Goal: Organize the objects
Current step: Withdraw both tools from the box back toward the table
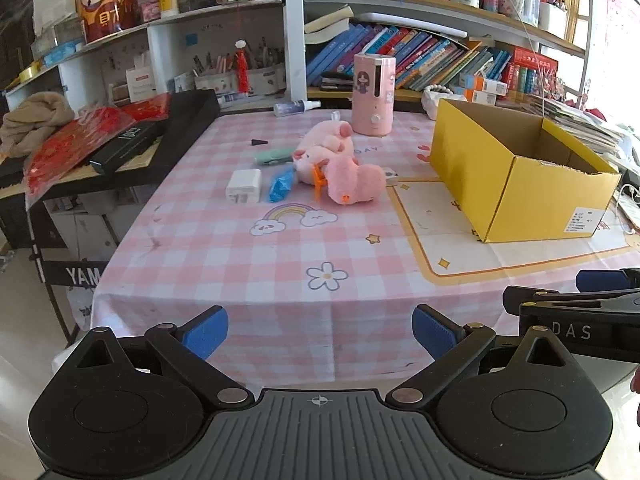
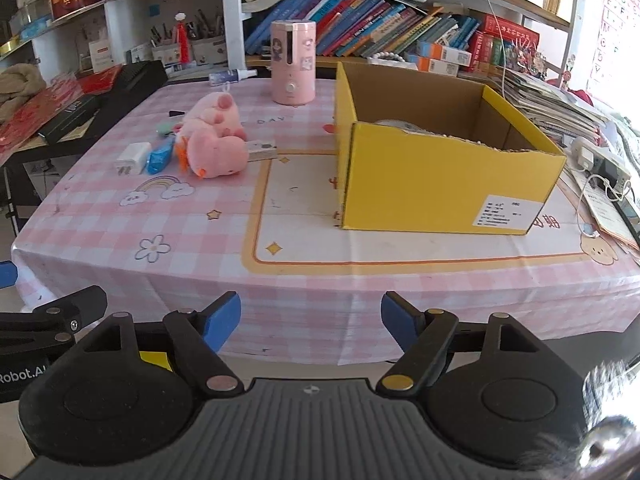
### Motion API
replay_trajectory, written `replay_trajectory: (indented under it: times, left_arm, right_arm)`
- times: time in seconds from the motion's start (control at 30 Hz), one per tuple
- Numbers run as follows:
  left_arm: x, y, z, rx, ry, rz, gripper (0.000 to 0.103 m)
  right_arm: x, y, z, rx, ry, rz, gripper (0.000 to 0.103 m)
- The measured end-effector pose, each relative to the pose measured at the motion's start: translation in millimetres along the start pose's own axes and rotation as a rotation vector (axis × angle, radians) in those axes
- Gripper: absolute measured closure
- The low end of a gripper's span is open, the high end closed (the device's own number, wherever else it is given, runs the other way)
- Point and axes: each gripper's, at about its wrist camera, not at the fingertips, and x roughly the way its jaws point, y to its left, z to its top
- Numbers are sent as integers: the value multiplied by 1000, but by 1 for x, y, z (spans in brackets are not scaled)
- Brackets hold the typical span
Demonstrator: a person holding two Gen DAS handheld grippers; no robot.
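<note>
Left wrist view showed the left tool [image 1: 320, 334] with fingers apart and empty, held low before the counter [image 1: 248, 280] edge. The right tool [image 2: 311, 320] was likewise apart and empty, level, pointing at the yellow cardboard box [image 2: 440, 184]. Left of the box lay the pink plush toys [image 1: 336, 164], white charger [image 1: 244, 186] and blue packet [image 1: 281, 185], probably waiting for sorting into it.

Both wrist cams are hanging back off the near edge of the table [image 1: 280, 280], looking forward and slightly down across it toward the bookshelves [image 2: 380, 28]. The left one is sitting further left, the right one closer to the yellow box [image 2: 440, 192]. Both are catching the box, the pink plush toys [image 1: 336, 160] and each other's gripper edge.
</note>
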Motion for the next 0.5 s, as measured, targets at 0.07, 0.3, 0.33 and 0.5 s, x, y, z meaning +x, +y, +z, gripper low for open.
replay_trajectory:
  times: [0.07,0.3,0.33,0.5]
  left_arm:
    - [-1,3,-1,-3,-1,1,3]
    - [-5,11,-3,-5,-14,-4,3]
    - [-6,12,-3,-6,-15,-4,3]
    - [-9,18,-4,-7,-29,-5,3]
  right_arm:
    - [-1,2,0,-3,-4,3,25]
    - [-6,10,0,-6,-20,9,21]
    - [-6,11,0,-6,-23,9,21]
    - [-10,18,0,-9,-36,11,19]
